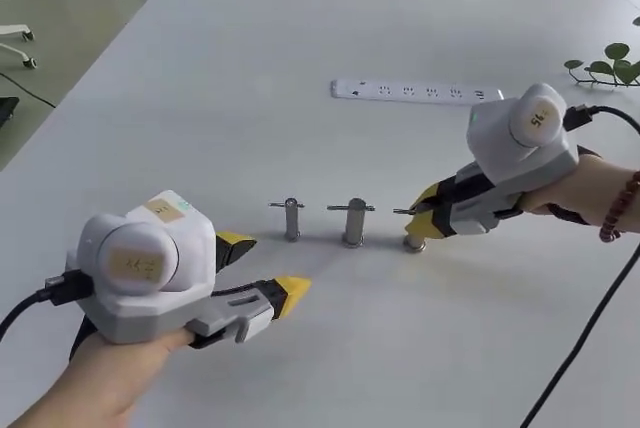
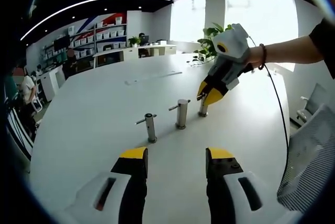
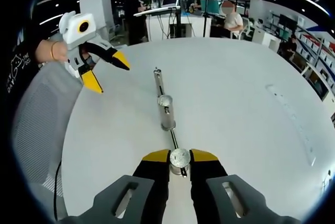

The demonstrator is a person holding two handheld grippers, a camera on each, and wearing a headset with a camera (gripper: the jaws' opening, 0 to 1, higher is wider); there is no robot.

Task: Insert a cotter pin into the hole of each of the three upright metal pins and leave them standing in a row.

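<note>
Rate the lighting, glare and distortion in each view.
Head view: soft, even light on the white table, faint shadows under the pins, sharp throughout. Left gripper view: the windows are blown out white and the fisheye bows the table edge. Right gripper view: dim room with point lights, table curved, and the third pin shines bright between the right gripper's jaws.

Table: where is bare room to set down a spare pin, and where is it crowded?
Free: the table between the power strip and the three pins, and left of the strip. Crowded: at the right-end pin, clamped by the right hand-held gripper; the left hand-held gripper hovers nearby.
</note>
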